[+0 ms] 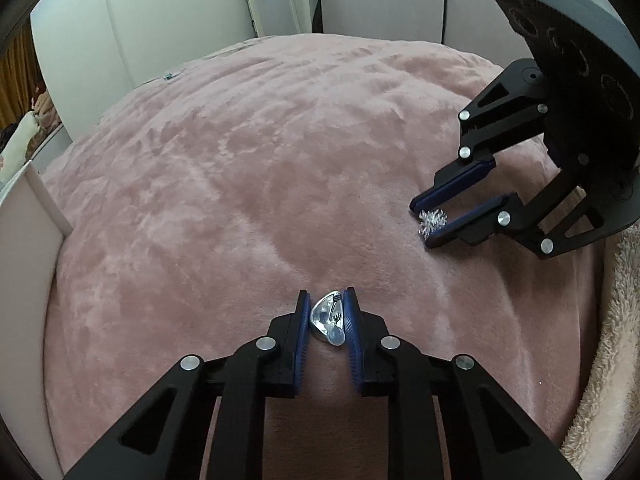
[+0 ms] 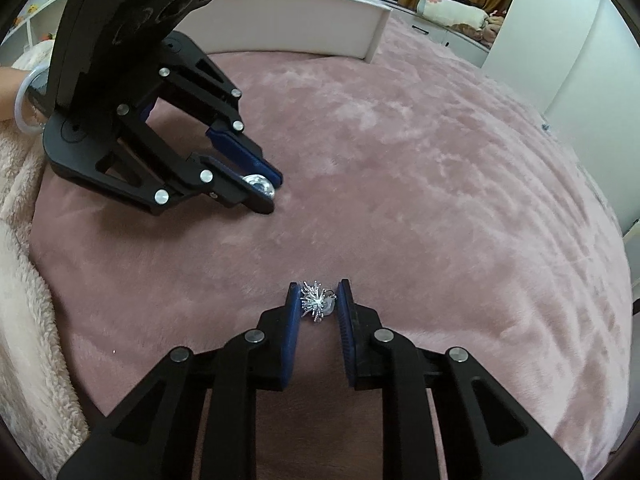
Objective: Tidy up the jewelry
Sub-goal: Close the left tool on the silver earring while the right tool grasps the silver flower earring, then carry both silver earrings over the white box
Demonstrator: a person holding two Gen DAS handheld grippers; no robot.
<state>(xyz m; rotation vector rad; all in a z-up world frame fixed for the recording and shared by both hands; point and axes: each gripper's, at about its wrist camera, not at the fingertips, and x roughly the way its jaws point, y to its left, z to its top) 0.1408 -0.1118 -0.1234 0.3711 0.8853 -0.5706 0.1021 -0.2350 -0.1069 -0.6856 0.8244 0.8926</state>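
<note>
My left gripper [image 1: 327, 300] is shut on a shiny silver dome earring [image 1: 326, 317], low over the pink blanket [image 1: 240, 184]; it also shows in the right wrist view [image 2: 270, 192] with the silver earring [image 2: 261, 187] between its tips. My right gripper [image 2: 318, 292] has its blue pads around a spiky silver starburst earring [image 2: 314, 302]; a gap shows on the right side, so it is open around it. In the left wrist view the right gripper [image 1: 422, 222] sits at the right with the spiky earring [image 1: 432, 222] at its tips.
A cream fleece blanket [image 2: 24, 280] lies along the bed's near side. A white bed frame [image 2: 320, 20] and white wardrobe [image 2: 560, 40] stand beyond the pink blanket. A small dark item [image 1: 168, 77] lies at the bed's far edge.
</note>
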